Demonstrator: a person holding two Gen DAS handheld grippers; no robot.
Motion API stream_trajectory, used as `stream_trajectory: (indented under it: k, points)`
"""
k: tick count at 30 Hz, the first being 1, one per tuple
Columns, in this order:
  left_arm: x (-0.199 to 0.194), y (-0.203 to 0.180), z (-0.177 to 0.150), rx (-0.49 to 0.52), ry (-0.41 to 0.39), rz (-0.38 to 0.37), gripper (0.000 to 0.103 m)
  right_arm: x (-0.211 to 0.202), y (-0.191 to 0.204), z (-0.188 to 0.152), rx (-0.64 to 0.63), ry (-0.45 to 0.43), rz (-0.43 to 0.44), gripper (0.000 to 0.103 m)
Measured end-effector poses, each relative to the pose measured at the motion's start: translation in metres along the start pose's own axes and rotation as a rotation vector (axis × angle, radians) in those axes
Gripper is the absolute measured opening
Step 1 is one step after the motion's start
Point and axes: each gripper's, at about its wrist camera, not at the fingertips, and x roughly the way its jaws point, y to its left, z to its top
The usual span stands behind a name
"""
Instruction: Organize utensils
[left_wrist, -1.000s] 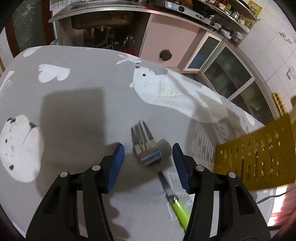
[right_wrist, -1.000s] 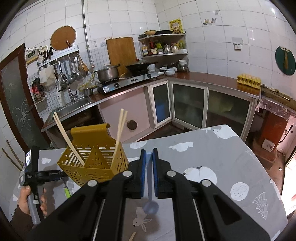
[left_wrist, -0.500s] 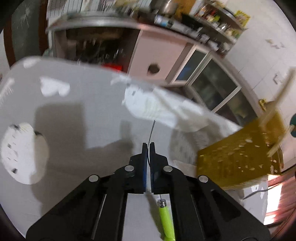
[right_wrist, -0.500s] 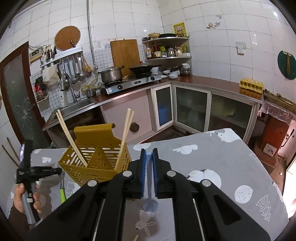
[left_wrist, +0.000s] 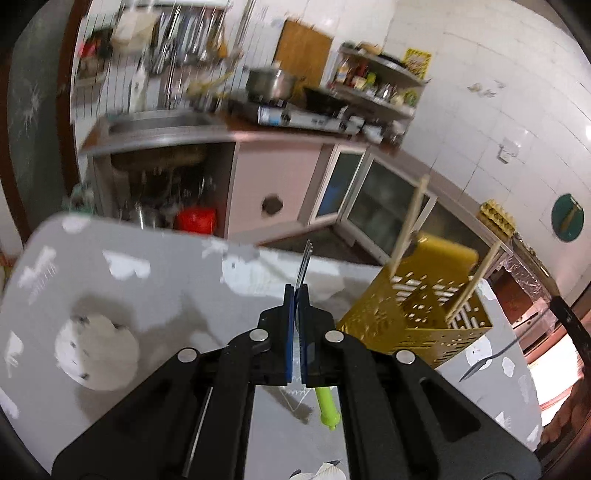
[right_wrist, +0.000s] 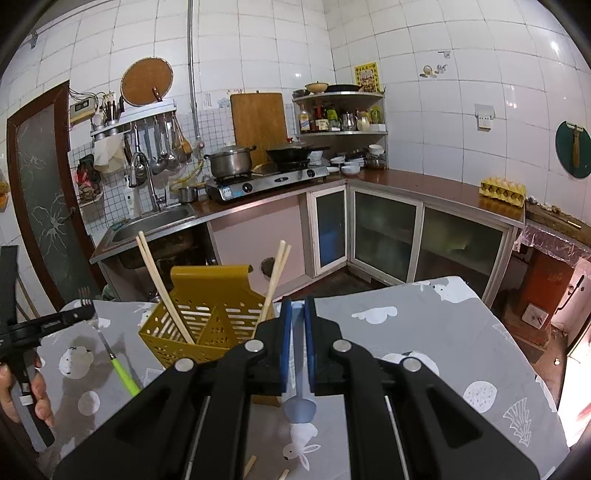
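Note:
My left gripper (left_wrist: 296, 290) is shut on a fork (left_wrist: 305, 258). Its tines stick out above the pads and its green handle (left_wrist: 327, 402) hangs below, clear of the grey tablecloth. A yellow slotted utensil holder (left_wrist: 413, 321) stands to its right with chopsticks (left_wrist: 408, 225) leaning in it. In the right wrist view my right gripper (right_wrist: 297, 304) is shut on a pale blue spoon (right_wrist: 299, 406), bowl down, just right of the holder (right_wrist: 207, 317). The left gripper (right_wrist: 86, 314) shows there at far left with the fork (right_wrist: 125, 373) hanging from it.
A person's hand (right_wrist: 37, 391) holds the left gripper at the table's left end. Loose chopstick ends (right_wrist: 249, 465) lie on the cloth near the front edge. Beyond the table are the sink counter (right_wrist: 155, 229), a stove (right_wrist: 266, 182) and glass-door cabinets (right_wrist: 384, 229).
The left gripper closed on the fork, which lay flat on the cloth, and lifted it up, tilting the view toward the kitchen. The right gripper with the spoon drifted slightly closer to the holder.

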Motion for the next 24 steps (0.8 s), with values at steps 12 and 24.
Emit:
stream_trajectory:
  k: [12, 24]
  points:
    - [-0.080, -0.053, 0.036, 0.192, -0.221, -0.027, 0.001, -0.032, 0.003, 0.040, -0.014, -0.105, 0.007, 0.007]
    - [-0.058, -0.136, 0.062, 0.407, -0.345, -0.047, 0.000, -0.031, 0.034, 0.087, 0.008, -0.213, 0.070, 0.007]
